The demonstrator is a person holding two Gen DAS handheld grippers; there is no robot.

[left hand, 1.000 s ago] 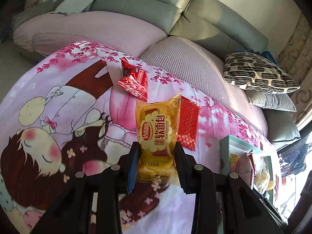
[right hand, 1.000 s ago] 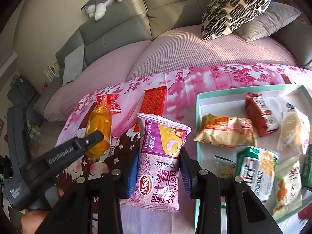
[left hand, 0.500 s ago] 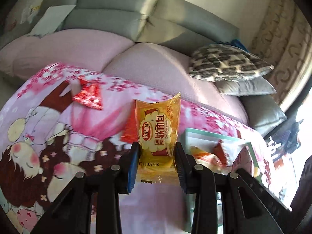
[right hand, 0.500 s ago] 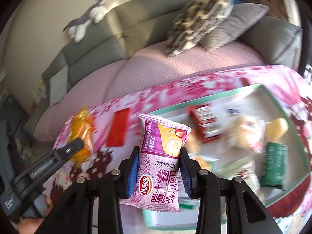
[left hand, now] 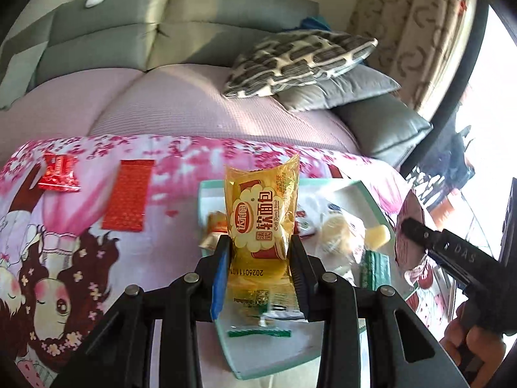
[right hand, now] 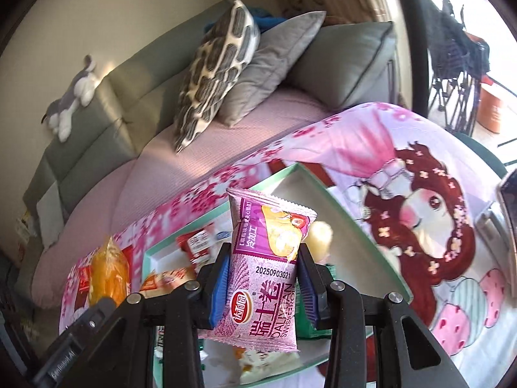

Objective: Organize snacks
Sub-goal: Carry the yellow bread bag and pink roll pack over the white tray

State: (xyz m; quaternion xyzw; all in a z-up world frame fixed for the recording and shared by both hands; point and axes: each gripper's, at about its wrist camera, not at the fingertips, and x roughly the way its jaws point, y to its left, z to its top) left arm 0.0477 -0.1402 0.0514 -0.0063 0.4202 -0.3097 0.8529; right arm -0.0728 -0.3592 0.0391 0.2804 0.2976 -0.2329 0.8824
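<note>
My left gripper (left hand: 260,244) is shut on a yellow soft-bread packet (left hand: 263,220), held upright over the near left part of the mint-rimmed tray (left hand: 202,200). My right gripper (right hand: 263,257) is shut on a purple swiss-roll packet (right hand: 265,278), hanging above the same tray (right hand: 339,207). Several snacks lie in the tray, partly hidden by the packets. In the left wrist view the right gripper's body (left hand: 452,258) shows at the right with the purple packet (left hand: 410,226). In the right wrist view the yellow packet (right hand: 108,271) shows at the lower left.
Two red packets (left hand: 129,199) (left hand: 58,176) lie on the pink cartoon-print cloth (left hand: 64,258) left of the tray. Behind is a sofa with a patterned cushion (left hand: 297,59), grey cushions and a plush toy (right hand: 72,95). A person's hand (left hand: 471,346) holds the right gripper.
Both grippers have swung to the right with their packets, from over the cloth to over the tray. The red packets have slid to the left of the left wrist view.
</note>
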